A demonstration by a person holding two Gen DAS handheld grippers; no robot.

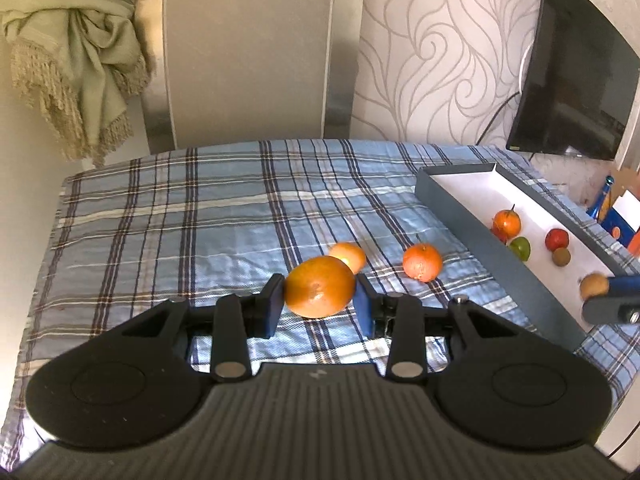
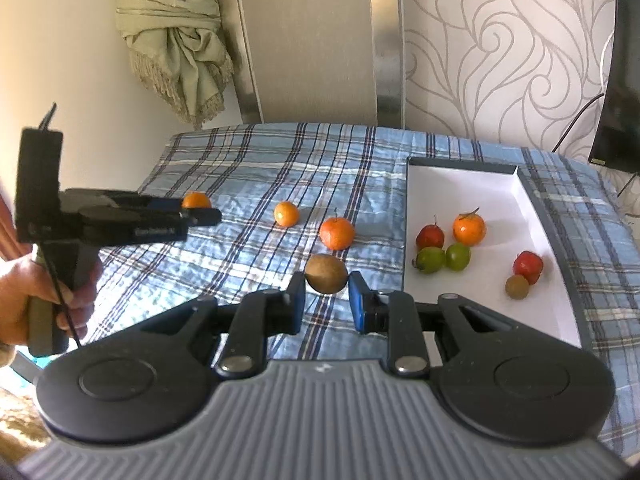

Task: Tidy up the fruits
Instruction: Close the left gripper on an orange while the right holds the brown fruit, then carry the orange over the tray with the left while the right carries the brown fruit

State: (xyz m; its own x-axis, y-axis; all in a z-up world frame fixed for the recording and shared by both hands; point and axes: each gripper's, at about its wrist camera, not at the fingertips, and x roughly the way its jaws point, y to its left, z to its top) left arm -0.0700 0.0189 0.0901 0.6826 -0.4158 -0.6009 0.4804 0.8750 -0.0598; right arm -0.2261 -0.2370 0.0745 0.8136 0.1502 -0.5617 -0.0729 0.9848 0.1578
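Nearest in the left wrist view, the left gripper (image 1: 320,302) pinches a large orange (image 1: 320,286) btw its pads, held clear above the plaid cloth (image 1: 160,240). In the right wrist view the same gripper shows at the left edge, w/ a person's hand (image 2: 36,300) wrapped round its grip, and the orange peeks out at the fingertips.

The right gripper (image 2: 326,300) pinches a small brown fruit (image 2: 326,273), pads pressed on both sides, above the cloth just left of the tray (image 2: 536,216). In the left wrist view that gripper shows at the right edge over the tray's near end, brown fruit at its tip.

A bit farther on the cloth: a stemmed mandarin (image 2: 337,233) lies near the tray's left wall, and a smaller orange fruit (image 2: 286,213) sits left of it, apart. Both are loose on the cloth.

Inside the white-floored tray w/ dark walls, right side of the table: a small brown fruit (image 2: 517,287) nearest, touching a red one (image 2: 528,266) behind it; then two green fruits (image 2: 444,258) side by side, a second red fruit (image 2: 430,237) just behind them, and an orange mandarin (image 2: 469,229) w/ stem to its right. The tray's far half is bare white.

Far: a knotted curtain (image 1: 80,60) at left, swirl-pattern wall (image 1: 440,60), dark TV screen (image 1: 576,80) at right.
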